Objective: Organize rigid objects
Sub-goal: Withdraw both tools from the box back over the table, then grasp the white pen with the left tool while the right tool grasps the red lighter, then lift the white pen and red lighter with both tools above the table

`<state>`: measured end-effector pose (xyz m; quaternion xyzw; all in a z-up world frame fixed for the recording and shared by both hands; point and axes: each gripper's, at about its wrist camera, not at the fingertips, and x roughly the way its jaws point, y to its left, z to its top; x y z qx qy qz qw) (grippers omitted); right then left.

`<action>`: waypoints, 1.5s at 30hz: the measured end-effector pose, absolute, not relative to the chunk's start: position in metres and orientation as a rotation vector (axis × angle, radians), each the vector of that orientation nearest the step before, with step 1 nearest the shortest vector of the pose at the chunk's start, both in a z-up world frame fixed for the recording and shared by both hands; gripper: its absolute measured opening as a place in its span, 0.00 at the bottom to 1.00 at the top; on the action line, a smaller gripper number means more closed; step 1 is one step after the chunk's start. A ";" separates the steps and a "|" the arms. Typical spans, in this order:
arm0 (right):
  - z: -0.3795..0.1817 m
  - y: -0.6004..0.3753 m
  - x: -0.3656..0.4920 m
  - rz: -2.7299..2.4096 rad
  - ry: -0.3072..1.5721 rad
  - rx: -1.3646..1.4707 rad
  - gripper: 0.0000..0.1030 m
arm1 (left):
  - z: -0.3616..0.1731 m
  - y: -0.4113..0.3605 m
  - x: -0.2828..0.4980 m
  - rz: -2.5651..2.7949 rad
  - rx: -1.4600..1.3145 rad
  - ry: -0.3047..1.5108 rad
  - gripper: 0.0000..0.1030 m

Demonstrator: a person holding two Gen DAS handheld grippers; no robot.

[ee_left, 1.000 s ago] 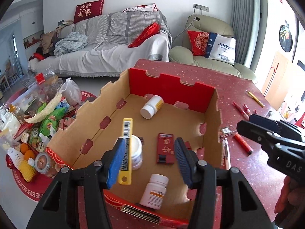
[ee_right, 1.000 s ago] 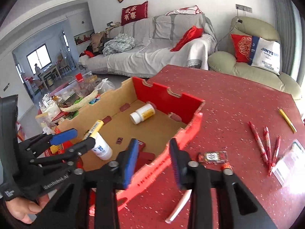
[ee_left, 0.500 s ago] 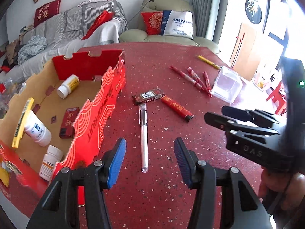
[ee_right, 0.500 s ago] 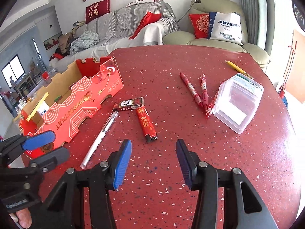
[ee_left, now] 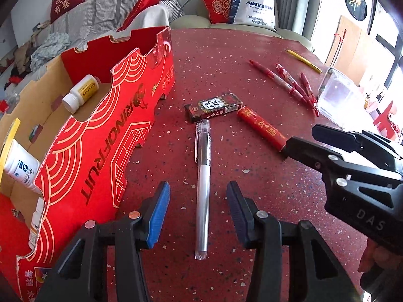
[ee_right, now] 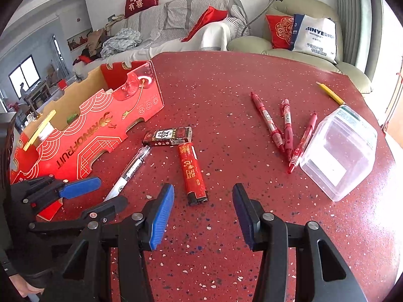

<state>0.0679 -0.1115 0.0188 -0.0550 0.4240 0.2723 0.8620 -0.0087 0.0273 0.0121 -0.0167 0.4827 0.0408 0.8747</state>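
The left gripper [ee_left: 198, 211] gapes wide, empty, straddling the clear plastic pen [ee_left: 203, 188] lying on the red speckled table [ee_left: 221, 58]. The right gripper [ee_right: 203, 212] hangs equally wide, the red cylindrical lighter [ee_right: 191, 171] just ahead.

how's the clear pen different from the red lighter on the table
The clear pen is long, thin and see-through; the red lighter is shorter, thicker and opaque with gold print. The pen lies between the left gripper's open fingers; the lighter lies ahead of the right gripper. Both lie flat.
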 end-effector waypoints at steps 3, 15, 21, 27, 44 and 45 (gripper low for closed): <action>0.017 -0.104 0.072 0.576 0.891 -0.134 0.49 | 0.011 0.031 -0.006 0.085 -0.041 1.004 0.49; 0.002 -0.071 0.093 0.590 0.929 -0.231 0.49 | 0.009 0.033 0.002 0.064 -0.022 0.971 0.48; 0.003 -0.063 0.087 0.603 0.935 -0.286 0.19 | 0.012 0.031 0.001 0.025 -0.017 0.979 0.09; 0.007 -0.089 0.076 0.577 0.931 -0.183 0.19 | 0.019 0.032 -0.006 0.023 -0.065 0.961 0.10; 0.001 -0.111 0.038 0.522 0.929 -0.165 0.20 | 0.007 0.003 -0.027 0.030 0.040 0.944 0.10; 0.002 -0.111 0.039 0.521 0.937 -0.165 0.20 | 0.007 0.002 -0.028 0.032 0.041 0.940 0.10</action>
